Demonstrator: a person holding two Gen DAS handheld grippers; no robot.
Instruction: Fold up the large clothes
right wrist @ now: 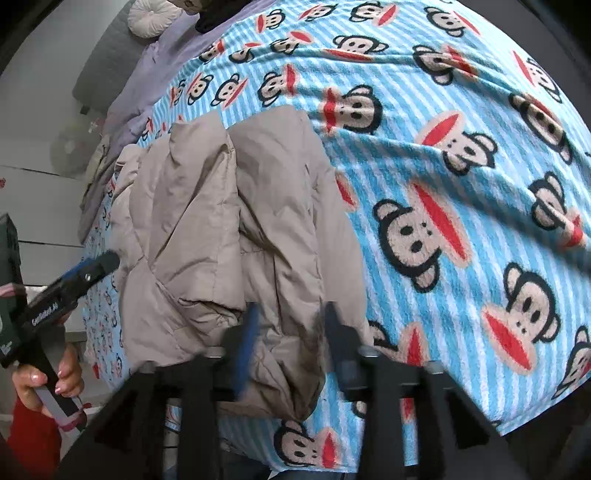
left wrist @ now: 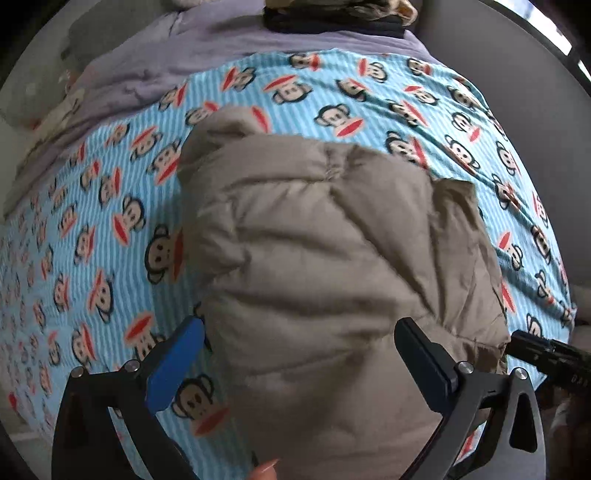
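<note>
A beige puffy quilted jacket (left wrist: 325, 240) lies folded in a bundle on a blue striped blanket with monkey faces (left wrist: 92, 229). My left gripper (left wrist: 299, 336) is open, its blue pad and black pad spread wide over the jacket's near edge, holding nothing. In the right wrist view the jacket (right wrist: 221, 229) lies left of centre on the blanket (right wrist: 443, 184). My right gripper (right wrist: 290, 321) is open over the jacket's near end, its fingers blurred, and grips nothing. The left gripper also shows there (right wrist: 99, 264), at the jacket's left side, held by a hand.
A lilac sheet (left wrist: 177, 55) and dark clothes (left wrist: 332, 18) lie at the bed's far end. A round cream cushion (right wrist: 153, 16) sits by a grey headboard. The bed's edges drop off at the left and near sides. White drawers (right wrist: 33, 206) stand at the left.
</note>
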